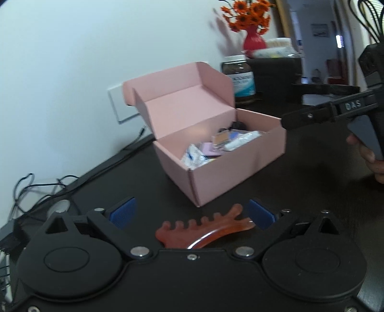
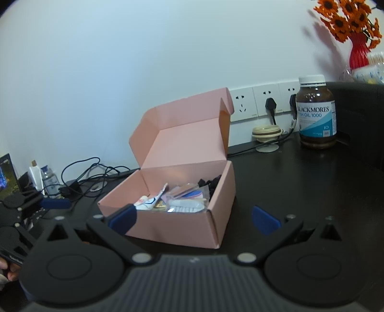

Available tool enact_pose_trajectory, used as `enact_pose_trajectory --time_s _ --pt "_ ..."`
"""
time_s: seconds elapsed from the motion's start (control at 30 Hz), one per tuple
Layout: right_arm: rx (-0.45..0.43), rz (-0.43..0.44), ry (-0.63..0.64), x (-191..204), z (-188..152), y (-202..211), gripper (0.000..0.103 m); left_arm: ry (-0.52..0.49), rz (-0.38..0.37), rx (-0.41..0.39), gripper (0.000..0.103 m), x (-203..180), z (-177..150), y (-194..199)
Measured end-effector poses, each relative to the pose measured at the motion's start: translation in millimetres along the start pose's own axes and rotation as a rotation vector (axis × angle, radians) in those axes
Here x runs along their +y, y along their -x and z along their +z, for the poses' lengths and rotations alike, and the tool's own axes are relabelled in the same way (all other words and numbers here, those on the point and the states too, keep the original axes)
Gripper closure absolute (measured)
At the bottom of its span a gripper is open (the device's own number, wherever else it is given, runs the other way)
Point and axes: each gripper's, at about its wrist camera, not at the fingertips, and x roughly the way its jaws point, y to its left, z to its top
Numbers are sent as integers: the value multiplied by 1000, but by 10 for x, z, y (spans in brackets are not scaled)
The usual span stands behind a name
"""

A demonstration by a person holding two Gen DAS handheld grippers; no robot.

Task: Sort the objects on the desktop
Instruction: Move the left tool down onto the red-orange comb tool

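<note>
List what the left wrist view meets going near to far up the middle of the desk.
Left tool, open → orange comb between its tips → open pink box → brown supplement bottle → red vase of orange flowers.

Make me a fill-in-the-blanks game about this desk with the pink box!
1. The lid of the pink box is ____.
2. The comb lying between the left gripper fingers is coloured ____.
3. The flowers in the red vase are coloured ____.
4. The brown bottle has a cap coloured ____.

Missing words: open; orange; orange; white
</note>
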Motion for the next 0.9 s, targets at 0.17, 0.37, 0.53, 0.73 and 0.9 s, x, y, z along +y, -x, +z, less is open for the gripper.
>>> enact_pose_trajectory --time_s 0.17,0.37,0.53,0.73,0.9 --pt "11 10 -39 -65 3 -16 1 -30 -13 35 6 -10 2 -80" --pt "15 20 -56 -96 8 -16 1 27 -42 98 6 71 -79 -143" --pt "24 16 -34 -60 5 -29 1 54 -47 143 4 93 -111 -176" --pt "28 24 -25 -54 -6 -39 1 77 -115 199 1 25 -119 -162" --pt "30 24 -30 -50 -8 -44 1 61 -168 218 1 -152 -101 -97"
